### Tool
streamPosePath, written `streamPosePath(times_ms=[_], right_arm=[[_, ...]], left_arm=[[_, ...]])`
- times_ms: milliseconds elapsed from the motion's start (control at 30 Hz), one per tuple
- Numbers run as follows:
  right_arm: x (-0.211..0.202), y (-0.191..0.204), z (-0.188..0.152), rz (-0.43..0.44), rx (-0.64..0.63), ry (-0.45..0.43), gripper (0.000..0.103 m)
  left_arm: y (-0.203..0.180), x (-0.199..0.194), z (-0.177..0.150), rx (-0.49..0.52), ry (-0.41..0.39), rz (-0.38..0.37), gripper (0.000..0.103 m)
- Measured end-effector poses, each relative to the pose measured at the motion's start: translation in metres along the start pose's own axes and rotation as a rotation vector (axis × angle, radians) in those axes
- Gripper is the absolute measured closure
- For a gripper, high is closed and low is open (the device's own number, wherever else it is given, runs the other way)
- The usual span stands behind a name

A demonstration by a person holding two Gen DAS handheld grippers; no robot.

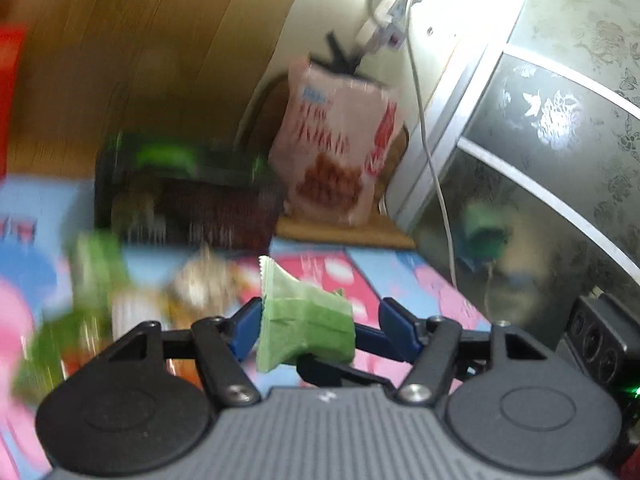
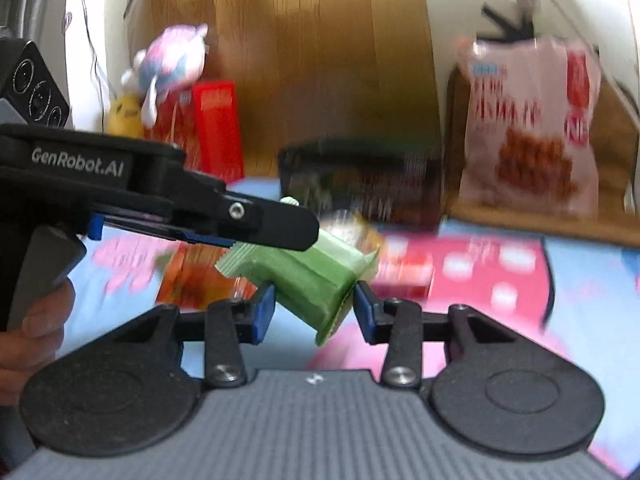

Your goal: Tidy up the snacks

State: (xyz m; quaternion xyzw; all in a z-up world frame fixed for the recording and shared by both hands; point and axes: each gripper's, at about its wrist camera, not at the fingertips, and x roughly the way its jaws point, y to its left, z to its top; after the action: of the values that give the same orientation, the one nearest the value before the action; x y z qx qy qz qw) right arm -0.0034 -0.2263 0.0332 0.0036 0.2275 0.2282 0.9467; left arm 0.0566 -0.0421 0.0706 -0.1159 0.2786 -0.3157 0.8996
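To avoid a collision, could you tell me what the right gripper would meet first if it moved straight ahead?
The green packet comes first: it already lies between the fingers of the right gripper, with the left gripper over its far end. Beyond it probably comes the dark basket, though blur hides the depth.

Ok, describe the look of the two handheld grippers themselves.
Both match: the left gripper and right gripper have blue fingertip pads on black linkage arms with silver screws, round black discs and a ribbed grey body. The left one's side reads GenRobot.AI in white; a bare hand holds its grey handle.
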Motion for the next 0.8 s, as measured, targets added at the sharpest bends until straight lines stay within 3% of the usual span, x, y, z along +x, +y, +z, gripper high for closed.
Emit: streamPosePath(times_ms=[167,267,300,367,433,567,767,800], right_arm=[[0.043,-0.029,0.049,0.021,0.026,-0.096,0.057],[0.080,-0.041,0.077,0.003,0.006,-0.140,0.057],[0.091,-0.042,0.082,-0.008,-0.010,-0.149,0.056],[0.116,-0.044,0.090,-0.053,-0.060,-0.147,0.053],[0.128,-0.052,0.091,-0.107,-0.031,-0.123,0.053],[0.101,-0.076,0.067,0.021,0.107,-0.105,0.053],[0.109,-0.071,0.051,0.130,0.139,0.076,0.052],[0.115,-0.065,0.048,0.135,0.113,0.116,0.045]], left_arm=[[0.015,0.028,0.062,0.039,-0.081,0.045,0.040],[0.033,0.055,0.096,0.043,-0.113,0.089,0.030],[0.040,0.065,0.103,0.037,-0.111,0.105,0.025],[0.056,0.084,0.110,0.006,-0.077,0.150,0.025],[0.072,0.087,0.107,-0.063,-0.047,0.151,0.026],[0.083,0.054,0.076,-0.127,-0.059,0.069,0.026],[0.076,0.023,0.025,-0.218,-0.008,-0.010,0.026],[0.073,0.019,0.018,-0.231,0.003,-0.013,0.026]])
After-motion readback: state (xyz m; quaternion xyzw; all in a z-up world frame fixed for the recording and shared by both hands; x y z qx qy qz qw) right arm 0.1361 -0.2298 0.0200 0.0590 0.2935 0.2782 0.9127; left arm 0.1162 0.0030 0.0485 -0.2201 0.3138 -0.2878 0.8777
